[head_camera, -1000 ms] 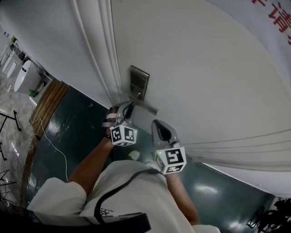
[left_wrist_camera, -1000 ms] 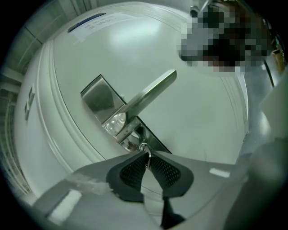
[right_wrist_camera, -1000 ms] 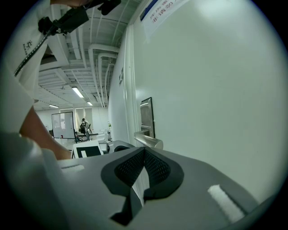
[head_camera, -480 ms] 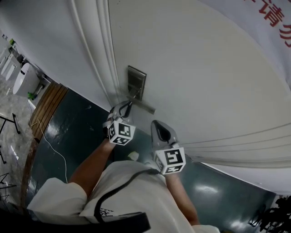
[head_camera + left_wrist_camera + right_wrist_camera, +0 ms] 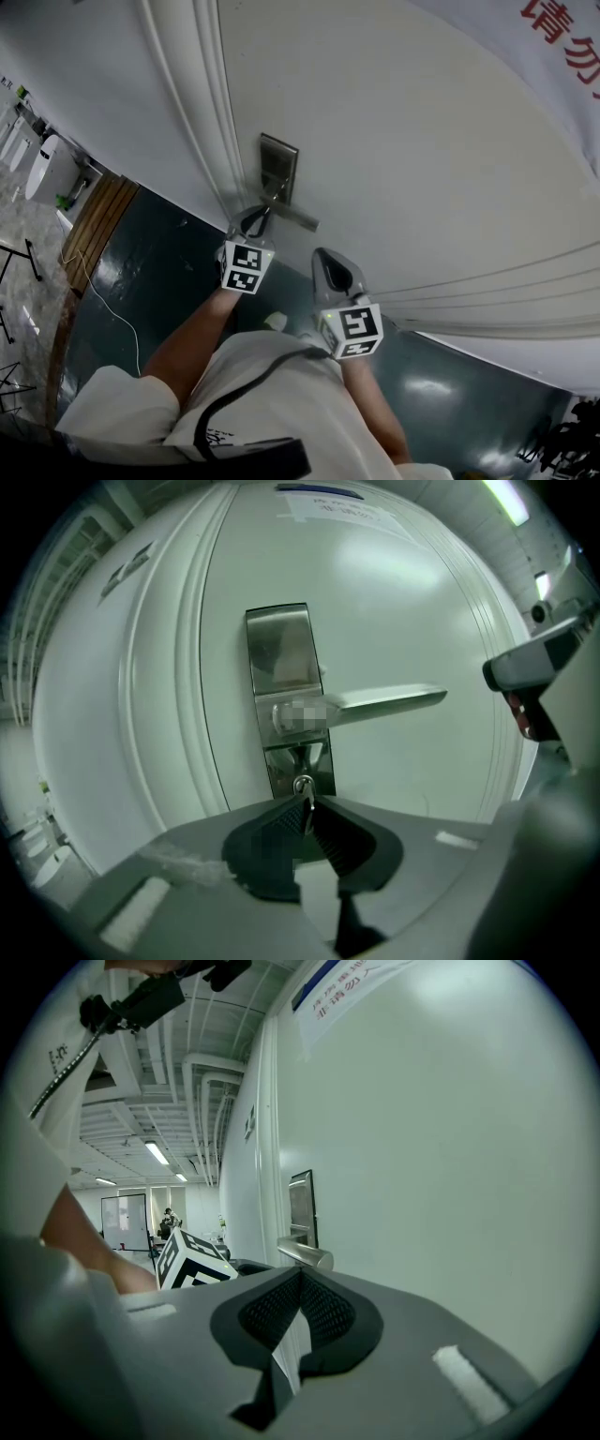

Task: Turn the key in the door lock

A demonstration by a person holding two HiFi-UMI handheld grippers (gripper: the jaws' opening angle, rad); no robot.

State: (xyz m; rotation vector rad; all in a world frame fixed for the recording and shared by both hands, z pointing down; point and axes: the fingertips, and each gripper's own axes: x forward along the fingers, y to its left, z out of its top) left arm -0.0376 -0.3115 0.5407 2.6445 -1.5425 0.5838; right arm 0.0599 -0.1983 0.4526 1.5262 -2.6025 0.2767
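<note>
vs 1 s ago: left gripper (image 5: 305,806) has rolled about its own axis (marker cube (image 5: 246,267) shows a different face in head view), pos unchanged. Fingers clenched on the key (image 5: 303,787), which sits in the keyhole low on the steel lock plate (image 5: 279,658), just under the lever handle (image 5: 384,701). Right gripper (image 5: 298,1279) same spot, beside the left, fingers pressed together w/ nothing between, near the white door (image 5: 403,141).

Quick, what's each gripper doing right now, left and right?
Left gripper: closed on the key in the door lock.
Right gripper: closed, holding nothing.
</note>
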